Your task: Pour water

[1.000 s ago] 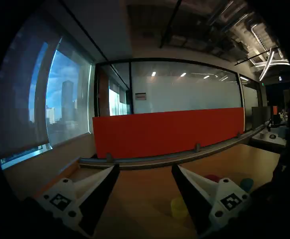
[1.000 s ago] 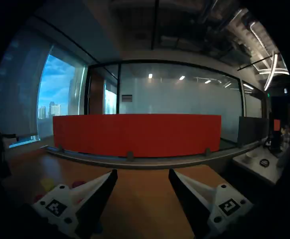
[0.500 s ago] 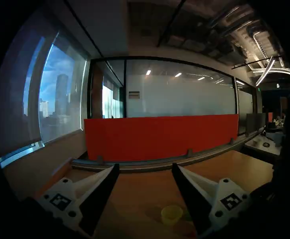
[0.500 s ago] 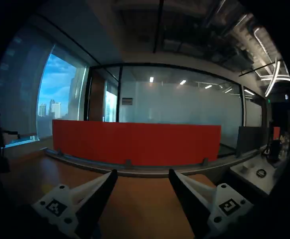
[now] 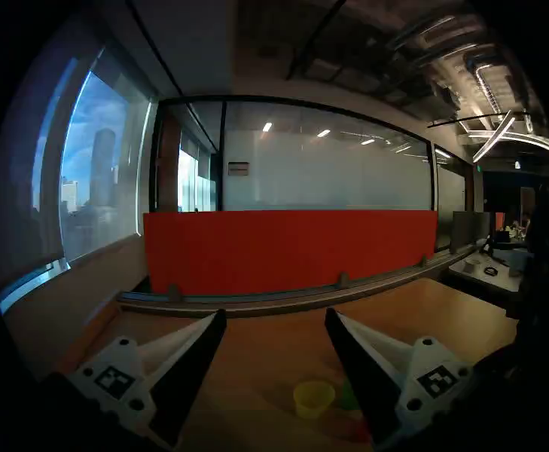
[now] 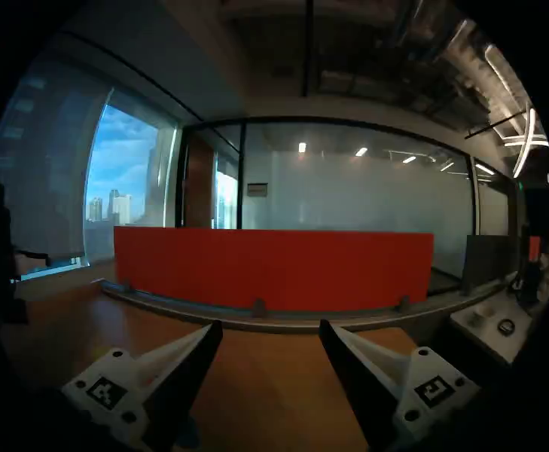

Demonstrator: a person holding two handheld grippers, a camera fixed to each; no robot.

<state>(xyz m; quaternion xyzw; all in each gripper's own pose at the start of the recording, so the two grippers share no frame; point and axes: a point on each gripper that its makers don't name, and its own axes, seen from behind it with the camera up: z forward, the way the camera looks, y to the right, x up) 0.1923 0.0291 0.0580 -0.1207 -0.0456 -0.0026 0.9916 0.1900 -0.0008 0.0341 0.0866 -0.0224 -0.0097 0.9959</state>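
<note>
Cup (image 5: pixel 312 398) on the table (image 5: pixel 274 358), ungrasped: approach step. Left tool (image 5: pixel 274 312) and right tool (image 6: pixel 269 324) spread, empty; next, descend and grasp.

**Desk was mostly open, a couple of cups in the way**

In the left gripper view, the wooden desk (image 5: pixel 266 361) lay bare ahead of the left gripper (image 5: pixel 274 312), right up to the red partition (image 5: pixel 289 248) walling off the far edge. A yellow cup (image 5: pixel 313 397) sat low between the spread fingers, with something green (image 5: pixel 347 393) just beside it. In the right gripper view, the desk past the right gripper (image 6: pixel 269 324) was free up to that partition.
</note>
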